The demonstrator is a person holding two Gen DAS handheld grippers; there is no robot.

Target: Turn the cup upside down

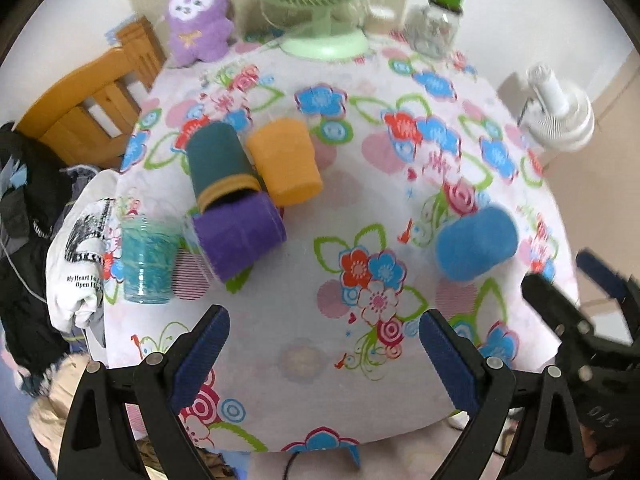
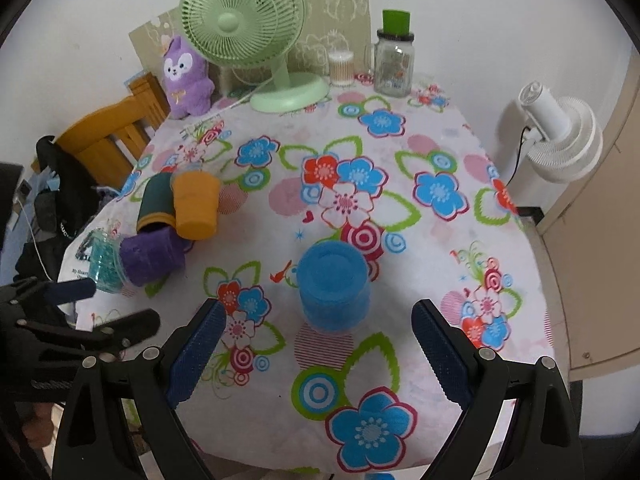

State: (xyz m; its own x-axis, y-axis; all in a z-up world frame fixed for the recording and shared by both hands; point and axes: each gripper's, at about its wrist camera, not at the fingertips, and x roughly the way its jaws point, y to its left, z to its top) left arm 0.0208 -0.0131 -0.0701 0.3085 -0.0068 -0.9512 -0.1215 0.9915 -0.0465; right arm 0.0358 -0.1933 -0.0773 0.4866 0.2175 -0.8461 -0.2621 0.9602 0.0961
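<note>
Both grippers hung above the near edge of the table (image 2: 460, 208), tilted down toward its flowered cloth. The right gripper (image 2: 318, 354) sat just short of the blue cup (image 2: 333, 285), its jaws wide apart with nothing between them and no pad touching the cup. The left gripper (image 1: 324, 354) was likewise spread wide and empty, over bare cloth, well apart from every cup; in the right wrist view it showed at the left edge (image 2: 100, 304), also open.

The blue cup stood upside down on the cloth, its flat base up, near the front middle of the table in the right wrist view and to the right in the left wrist view (image 1: 476, 242).

5 cups were in sight. Besides the blue 1, an orange cup (image 2: 197, 210) stood inverted at the left, a dark green cup (image 2: 154, 204) leaned just beside it, touching, a purple cup (image 2: 149, 258) lay in front of those 2, and a clear teal cup (image 1: 147, 260) stood near the table's left edge.

At the back were 1 green fan (image 2: 244, 20), 1 purple plush (image 2: 186, 80), 1 jar (image 2: 394, 64) with a green lid and 1 small tub (image 2: 341, 67). 1 white fan (image 2: 560, 136) stood off the table at right, 1 wooden chair (image 2: 108, 140) at left
</note>
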